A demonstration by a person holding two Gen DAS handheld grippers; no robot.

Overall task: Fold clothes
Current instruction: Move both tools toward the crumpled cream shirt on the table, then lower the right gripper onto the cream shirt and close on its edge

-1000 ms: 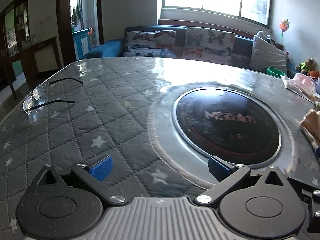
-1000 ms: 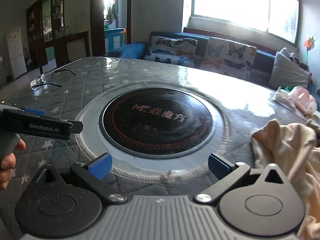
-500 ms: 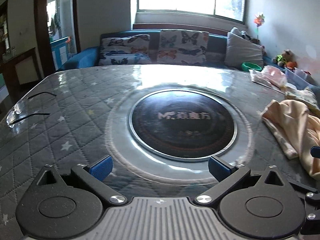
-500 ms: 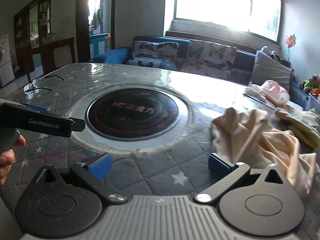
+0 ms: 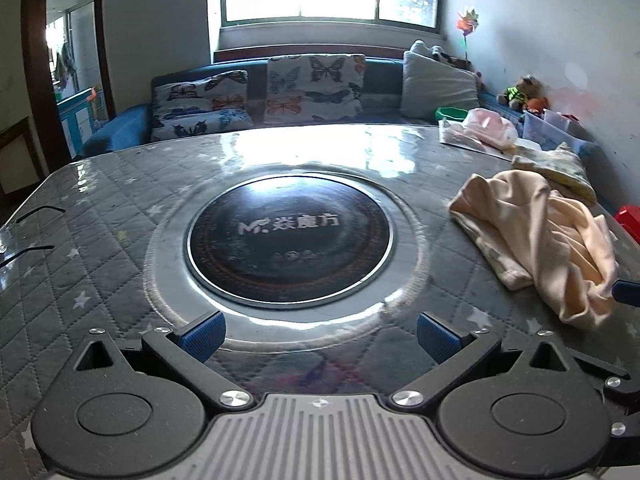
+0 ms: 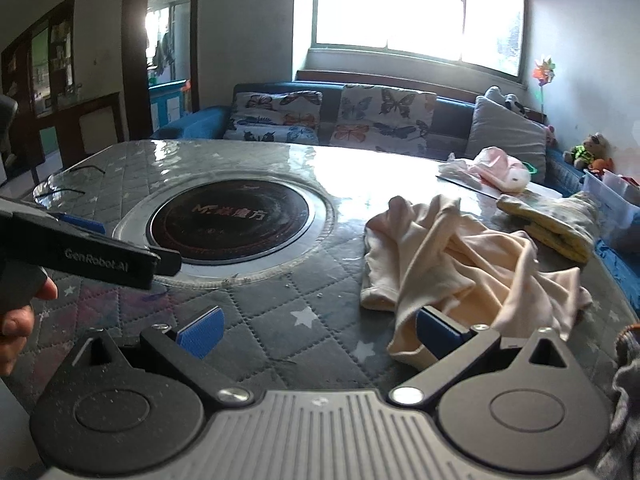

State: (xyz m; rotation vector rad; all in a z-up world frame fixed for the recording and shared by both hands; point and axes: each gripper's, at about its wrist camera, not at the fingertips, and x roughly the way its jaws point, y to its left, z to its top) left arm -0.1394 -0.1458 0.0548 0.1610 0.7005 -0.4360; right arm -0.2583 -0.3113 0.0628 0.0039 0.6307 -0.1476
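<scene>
A crumpled peach garment (image 6: 464, 264) lies on the right side of the quilted table; it also shows in the left wrist view (image 5: 544, 240). My right gripper (image 6: 316, 332) is open and empty, its right pad (image 6: 434, 332) at the garment's near edge. My left gripper (image 5: 320, 334) is open and empty, above the table in front of the round black cooktop (image 5: 290, 236), left of the garment. The left gripper's body (image 6: 88, 252) shows at the left of the right wrist view.
A folded yellow patterned cloth (image 6: 548, 220) and a pink-white bundle (image 6: 496, 168) lie at the table's far right. Eyeglasses (image 6: 60, 188) rest at the left edge. A sofa with butterfly cushions (image 5: 304, 88) stands behind the table. Plastic bins (image 5: 552, 128) are at the right wall.
Both grippers have swung to the right. The peach garment has come into fuller view and the right gripper is now close to its near edge. Both stay open.
</scene>
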